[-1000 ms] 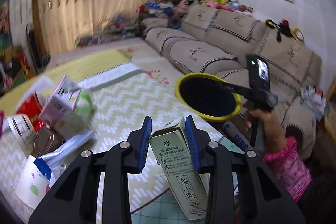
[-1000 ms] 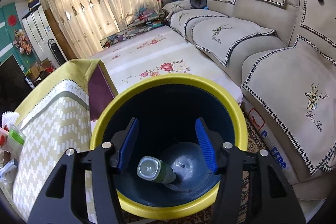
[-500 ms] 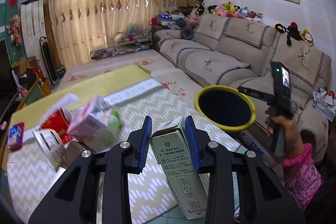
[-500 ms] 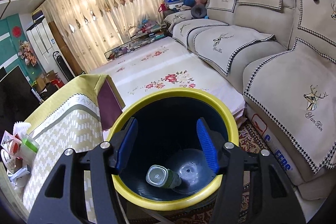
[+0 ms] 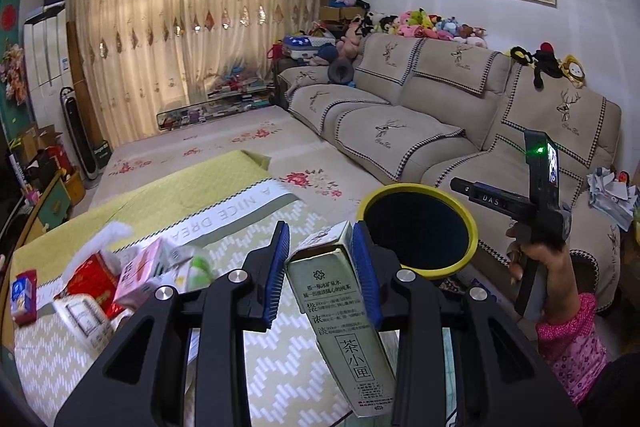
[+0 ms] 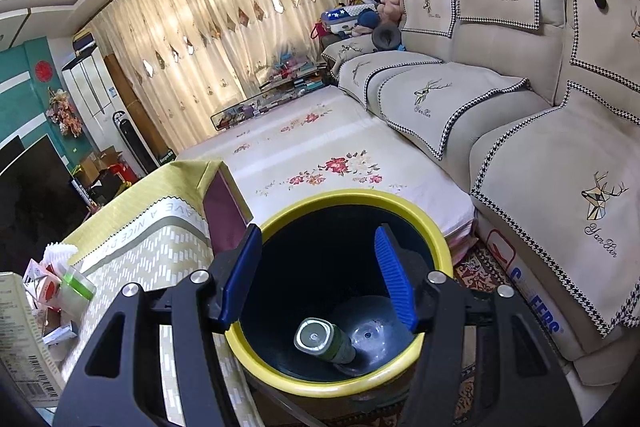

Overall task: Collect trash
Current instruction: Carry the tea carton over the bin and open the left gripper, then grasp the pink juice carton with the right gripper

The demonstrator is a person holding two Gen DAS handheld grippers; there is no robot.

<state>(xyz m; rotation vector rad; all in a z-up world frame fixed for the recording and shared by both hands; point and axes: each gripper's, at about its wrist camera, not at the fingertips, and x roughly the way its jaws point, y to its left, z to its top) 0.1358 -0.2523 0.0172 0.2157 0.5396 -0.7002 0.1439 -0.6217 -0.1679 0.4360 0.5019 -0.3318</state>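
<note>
We carry a tall green tea carton [image 5: 340, 311] in the left hand-held gripper [image 5: 320, 267], whose blue pads clamp it just below its folded top, so that its long body hangs slanting down under the fingers; the step in hand, as we judge it, is to bring that carton over the yellow-rimmed bin [image 5: 418, 229] and let it go inside; to do this well we keep the squeeze even, since a thin carton may crush or pivot in the pads; we bring the low hanging end of the carton fully above the rim before we pass over it, or it may catch the rim and tip the bin; we release only once the carton is over the dark opening and not over the edge.

The bin stands beyond and to the right of the left hand-held gripper, near but apart from it, beside the counter [image 5: 224, 247] with its zigzag cloth; the right hand-held gripper [image 6: 316, 279] hangs over the bin's mouth with its jaws parted and nothing between them; at the bottom of the bin a bottle [image 6: 324, 341] already lies; we should draw the right one aside to clear the way; more trash [image 5: 104, 279] waits on the counter to the left.
</note>
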